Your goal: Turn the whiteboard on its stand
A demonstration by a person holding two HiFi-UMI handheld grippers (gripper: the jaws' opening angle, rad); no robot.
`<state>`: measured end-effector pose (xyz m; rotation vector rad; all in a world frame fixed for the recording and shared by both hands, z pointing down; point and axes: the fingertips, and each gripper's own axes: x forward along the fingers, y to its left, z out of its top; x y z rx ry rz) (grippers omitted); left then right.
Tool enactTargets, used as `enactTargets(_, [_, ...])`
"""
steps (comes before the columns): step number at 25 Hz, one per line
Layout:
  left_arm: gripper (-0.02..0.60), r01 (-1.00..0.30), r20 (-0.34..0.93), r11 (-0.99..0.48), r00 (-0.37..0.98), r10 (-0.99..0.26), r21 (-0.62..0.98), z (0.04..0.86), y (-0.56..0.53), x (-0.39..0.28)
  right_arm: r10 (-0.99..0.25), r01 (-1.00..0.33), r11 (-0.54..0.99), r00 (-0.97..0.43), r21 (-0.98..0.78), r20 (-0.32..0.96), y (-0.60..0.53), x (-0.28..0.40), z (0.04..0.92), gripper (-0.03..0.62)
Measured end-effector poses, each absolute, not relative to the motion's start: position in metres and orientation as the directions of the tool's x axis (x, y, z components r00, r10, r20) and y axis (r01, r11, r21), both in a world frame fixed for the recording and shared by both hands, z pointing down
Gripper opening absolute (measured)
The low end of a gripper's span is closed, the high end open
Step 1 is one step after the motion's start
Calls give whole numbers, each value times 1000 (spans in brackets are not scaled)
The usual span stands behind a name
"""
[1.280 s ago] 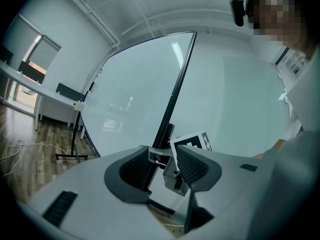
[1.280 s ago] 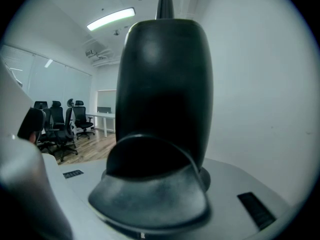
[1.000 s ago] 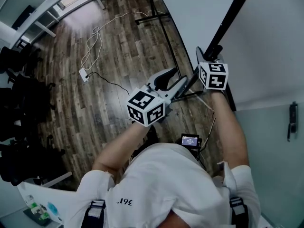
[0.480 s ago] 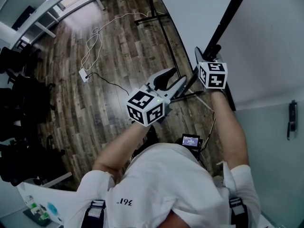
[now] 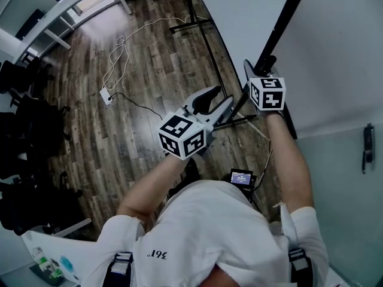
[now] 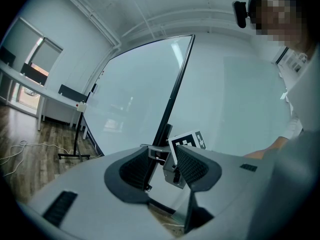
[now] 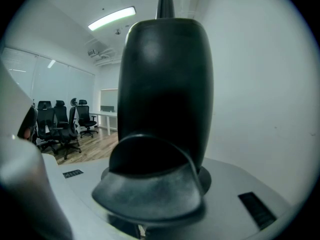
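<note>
The whiteboard point(image 5: 335, 40) fills the upper right of the head view, its black frame bar point(image 5: 278, 28) running diagonally across it. My right gripper point(image 5: 256, 70) is up against that bar. In the right gripper view the black frame point(image 7: 165, 84) fills the space at the jaws, and the right gripper point(image 7: 155, 159) is shut on it. My left gripper point(image 5: 213, 100) hangs a little left of and below the right one, open and holding nothing. In the left gripper view the left gripper point(image 6: 162, 166) looks at the whiteboard point(image 6: 135, 99) and its black edge point(image 6: 175, 84).
The stand's black foot point(image 5: 191, 21) rests on the wooden floor. A white cable and power strip point(image 5: 106, 94) lie to the left, near black office chairs point(image 5: 24, 118) and a white desk point(image 5: 60, 5). A door handle point(image 5: 366, 148) is at the right.
The right gripper and the black frame bar have shifted slightly up and to the left. The left gripper has hardly moved.
</note>
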<state>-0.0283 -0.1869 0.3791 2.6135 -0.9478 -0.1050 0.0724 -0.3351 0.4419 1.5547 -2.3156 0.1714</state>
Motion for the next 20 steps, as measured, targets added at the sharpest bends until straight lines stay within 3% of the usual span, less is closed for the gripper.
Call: enactTargets(20, [183,-611,49,-707,768,-639,356,377,-183,-32,-856,-904,420,-363,85,369,-332,67,443,135])
